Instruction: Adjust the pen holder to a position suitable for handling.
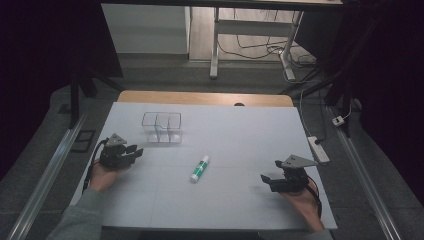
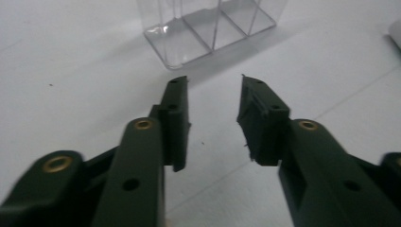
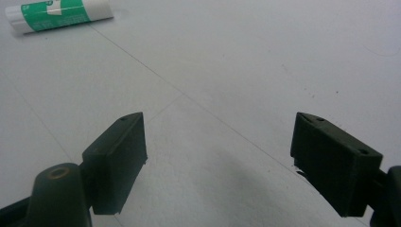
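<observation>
High view. A flat white sheet covers the table; a strip of bare wood shows along its far edge. One clear plastic organiser stands upright on the far left part of the sheet: a box with thin transparent walls, divided into compartments. One glue stick, a white cylinder with a green label, lies on its side near the middle, well apart from the organiser. The left gripper sits just in front of the organiser, to its left, held by the left hand. The right gripper is held by the right hand at the right, well apart from the glue stick. Each gripper is black and carries one grey three-cornered plate. Nothing lies between either gripper and the glue stick.

Left gripper view. Two matte black jaws, with brass-coloured rivets, stand partly open with a narrow gap; nothing is between them. The organiser stands directly ahead, apart from the jaw tips, its base and dividers glossy.

Right gripper view. Two black block-shaped jaws stand wide apart, holding nothing. The glue stick lies at the upper left, well ahead. Thin straight seams cross the white sheet.
</observation>
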Motion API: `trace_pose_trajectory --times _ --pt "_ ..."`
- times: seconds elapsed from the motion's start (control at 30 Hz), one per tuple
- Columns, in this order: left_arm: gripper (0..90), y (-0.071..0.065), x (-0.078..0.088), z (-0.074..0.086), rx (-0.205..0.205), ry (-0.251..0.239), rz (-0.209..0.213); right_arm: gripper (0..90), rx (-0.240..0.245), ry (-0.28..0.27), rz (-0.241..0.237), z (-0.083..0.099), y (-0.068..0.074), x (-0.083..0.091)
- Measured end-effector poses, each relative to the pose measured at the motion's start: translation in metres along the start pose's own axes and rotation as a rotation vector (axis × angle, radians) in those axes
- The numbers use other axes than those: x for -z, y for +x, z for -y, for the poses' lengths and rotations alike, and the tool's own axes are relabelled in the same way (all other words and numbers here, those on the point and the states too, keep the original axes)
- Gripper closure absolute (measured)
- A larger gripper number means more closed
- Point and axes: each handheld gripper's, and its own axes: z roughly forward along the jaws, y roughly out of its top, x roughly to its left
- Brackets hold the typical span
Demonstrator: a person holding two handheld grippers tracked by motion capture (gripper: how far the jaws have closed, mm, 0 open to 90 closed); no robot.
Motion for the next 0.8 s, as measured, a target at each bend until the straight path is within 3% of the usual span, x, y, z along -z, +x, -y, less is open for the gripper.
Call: trace_pose_trajectory --times 0.27,0.6,0.73,0.8 --pt "88.4 0.009 -0.013 -0.005 0.019 0.000 -0.028 18.4 -0.001 0.002 -0.001 0.000 0.000 -0.001" --pt "88.8 0.026 -0.030 -0.015 0.053 0.014 -0.064 18.5 0.002 0.005 -0.004 0.000 0.000 -0.002" --pt "88.8 0.032 -0.035 -0.020 0.076 0.006 -0.054 18.5 0.002 0.006 -0.004 0.000 0.000 -0.002" --pt "88.8 0.034 -0.038 -0.024 0.066 0.005 -0.069 18.5 0.001 0.007 -0.005 0.000 0.001 -0.003"
